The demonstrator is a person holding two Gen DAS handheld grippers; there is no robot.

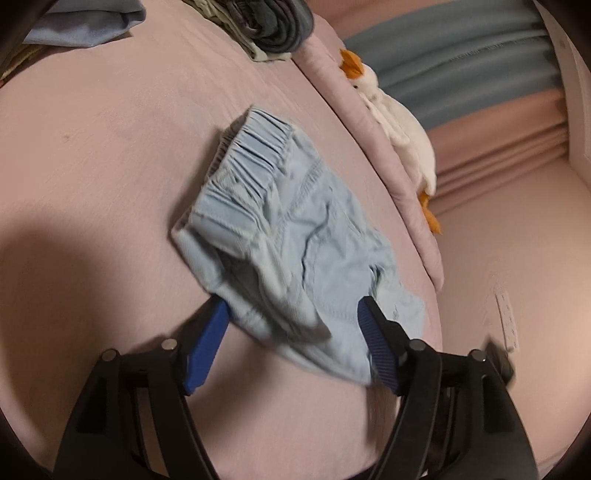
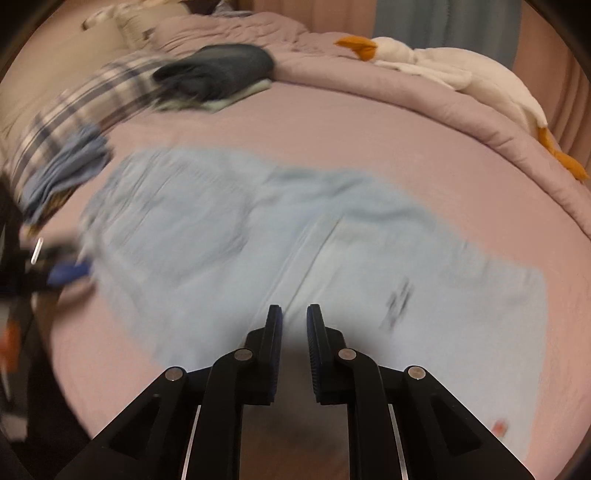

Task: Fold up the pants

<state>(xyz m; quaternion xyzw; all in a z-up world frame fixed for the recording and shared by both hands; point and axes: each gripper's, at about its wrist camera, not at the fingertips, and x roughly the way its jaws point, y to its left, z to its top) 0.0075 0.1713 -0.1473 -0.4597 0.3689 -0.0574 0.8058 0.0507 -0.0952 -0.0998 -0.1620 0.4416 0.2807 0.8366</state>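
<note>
Pink-sheeted bed under warm, dim light, with pink and blue curtains behind; rolled quilt along the far edge, white plush goose lying on it toward 2 o'clock in the left wrist view.

Light blue pants mid-bed, between 11 and 5 o'clock in the left view, elastic waistband toward 11. Crumpled and bunched near the left tool, no clean fold lines to be seen. Spread wider and flatter in the right wrist view, from 9 to 4 o'clock, though heavily blurred. Judged early in the task: laid out and perhaps partly doubled over at one end, with smoothing and the real folds still to do.

Left tool wide apart, cloth lying between and over the blue pads, nothing pinched; also glimpsed at 9 o'clock in the right view, too blurred to read. Right tool nearly closed, a narrow gap between its fingers, hovering above the pants near the centre seam; no cloth seen between the pads, so apparently gripping nothing.

No containers in sight. Nearest thing to storage: a stack of folded clothes at 12 o'clock on the bed, dark grey on top, pale green beneath. Further garments at the left edge, blue cloth and a plaid piece, seemingly waiting.
</note>
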